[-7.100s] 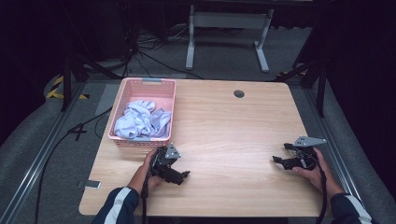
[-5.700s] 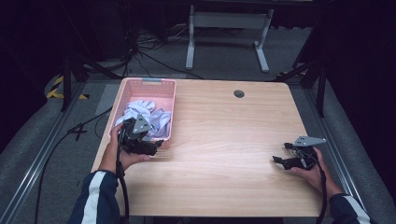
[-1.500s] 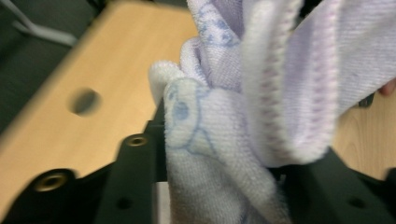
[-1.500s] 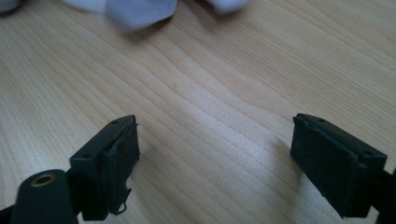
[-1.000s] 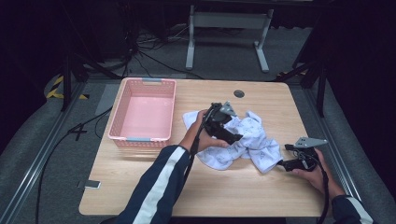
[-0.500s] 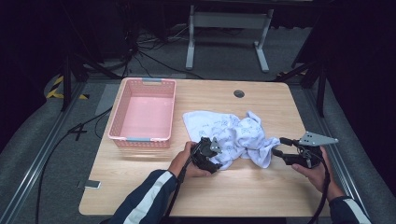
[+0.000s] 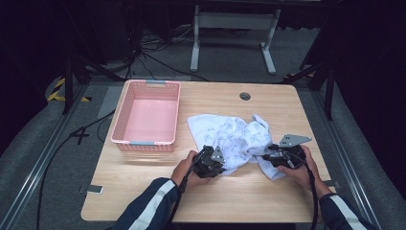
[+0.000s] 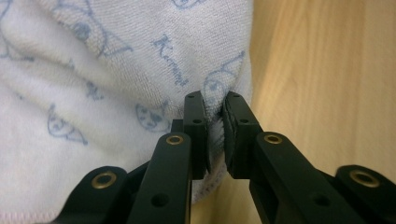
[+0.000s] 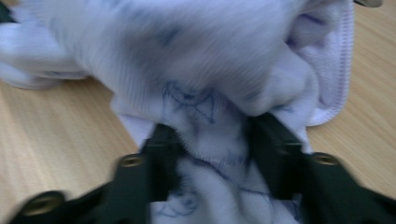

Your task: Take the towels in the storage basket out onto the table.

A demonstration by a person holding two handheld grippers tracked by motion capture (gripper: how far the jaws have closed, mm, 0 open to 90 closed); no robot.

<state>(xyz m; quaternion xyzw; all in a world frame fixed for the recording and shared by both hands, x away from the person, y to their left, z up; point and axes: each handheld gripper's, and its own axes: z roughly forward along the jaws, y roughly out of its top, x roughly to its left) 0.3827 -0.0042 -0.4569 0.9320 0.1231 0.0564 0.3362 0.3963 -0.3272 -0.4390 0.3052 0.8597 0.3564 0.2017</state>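
Note:
A white towel (image 7: 239, 139) with a pale blue print lies crumpled on the wooden table (image 7: 225, 201), right of centre. My left gripper (image 7: 221, 160) is at its near left edge. In the left gripper view the jaws have just been closing, and the gripper (image 8: 215, 107) now pinches the towel's (image 8: 116, 70) edge between its pads. My right gripper (image 7: 266, 158) is at the towel's near right corner. In the blurred right gripper view the gripper (image 9: 212, 135) has just been closing, its jaws still apart with a loose bunch of towel (image 9: 196, 56) between and over them.
An empty pink plastic basket (image 7: 146, 143) stands at the left of the table. A round cable hole (image 7: 245, 96) sits near the far edge. Metal frame legs and cables lie on the floor beyond the table.
The left hand came down from above the towel to its near edge, and its jaws closed on the cloth. The right gripper moved left into the towel's corner and narrowed.

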